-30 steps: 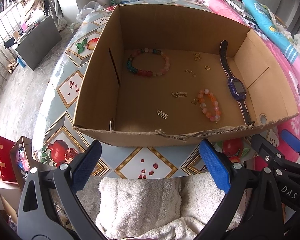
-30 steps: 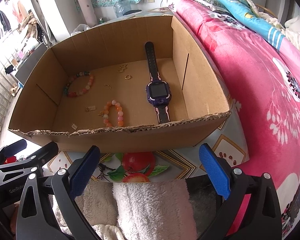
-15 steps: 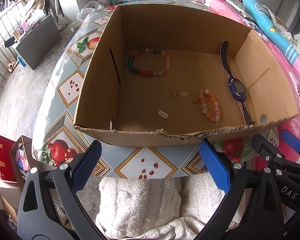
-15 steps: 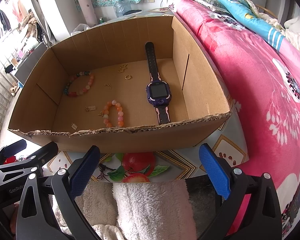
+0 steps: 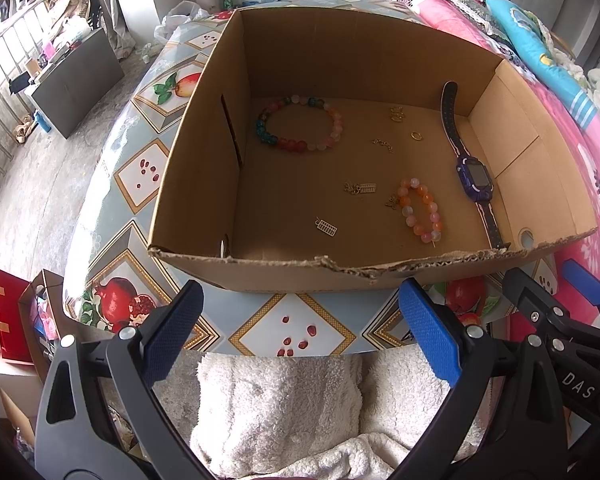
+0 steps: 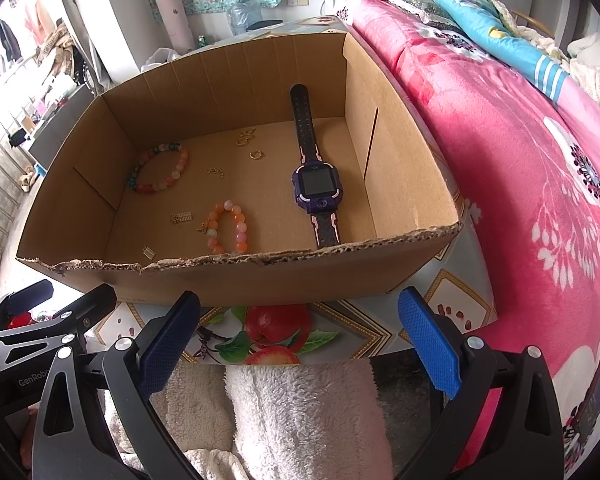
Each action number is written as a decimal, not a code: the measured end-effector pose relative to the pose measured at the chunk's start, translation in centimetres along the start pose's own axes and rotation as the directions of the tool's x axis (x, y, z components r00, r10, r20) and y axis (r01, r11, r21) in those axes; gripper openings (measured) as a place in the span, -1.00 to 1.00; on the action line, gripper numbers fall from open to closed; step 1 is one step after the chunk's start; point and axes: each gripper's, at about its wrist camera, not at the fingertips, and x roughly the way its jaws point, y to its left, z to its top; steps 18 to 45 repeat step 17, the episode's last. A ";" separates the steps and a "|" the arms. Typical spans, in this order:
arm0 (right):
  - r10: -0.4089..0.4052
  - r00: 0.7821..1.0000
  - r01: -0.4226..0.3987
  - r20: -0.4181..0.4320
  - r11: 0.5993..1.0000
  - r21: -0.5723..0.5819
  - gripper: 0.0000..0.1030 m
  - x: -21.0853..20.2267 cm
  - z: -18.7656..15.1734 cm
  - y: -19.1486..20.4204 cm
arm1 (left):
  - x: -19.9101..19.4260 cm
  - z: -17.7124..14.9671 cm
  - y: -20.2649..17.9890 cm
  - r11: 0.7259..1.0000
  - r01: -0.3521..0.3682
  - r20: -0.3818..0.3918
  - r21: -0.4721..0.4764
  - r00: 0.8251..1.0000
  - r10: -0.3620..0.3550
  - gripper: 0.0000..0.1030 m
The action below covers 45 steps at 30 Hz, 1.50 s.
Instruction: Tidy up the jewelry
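Below the near wall of the torn brown cardboard box [image 5: 284,276], the left gripper [image 5: 300,326] and right gripper [image 6: 300,330] hover with jaws spread wide, empty, unmoved over the past second. Nothing inside has shifted: purple smartwatch [image 6: 315,184] at 1 o'clock, orange bead bracelet [image 6: 227,227] at 12, multicoloured bead bracelet [image 5: 298,124] at 11, small gold charms [image 5: 382,144] scattered between. Sorting could be pending or finished.

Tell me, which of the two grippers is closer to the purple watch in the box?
The right gripper. It hangs open outside the cardboard box's front wall, almost straight in line with the purple watch. The left gripper hangs open further left, so the watch sits off to its right.
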 end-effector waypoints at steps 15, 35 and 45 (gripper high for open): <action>0.000 1.000 0.000 0.000 1.000 0.001 0.87 0.0 -0.1 0.0 | 0.0 -0.1 0.0 1.000 0.002 -0.003 -0.003 1.000 -0.002 0.83; 0.001 1.000 -0.001 -0.001 1.000 0.002 0.87 0.0 -0.1 0.0 | 0.1 -0.1 0.1 1.000 0.006 -0.009 -0.007 1.000 -0.006 0.83; 0.001 1.000 -0.001 -0.001 1.000 0.002 0.87 0.0 -0.1 0.0 | 0.1 -0.1 0.1 1.000 0.006 -0.009 -0.007 1.000 -0.006 0.83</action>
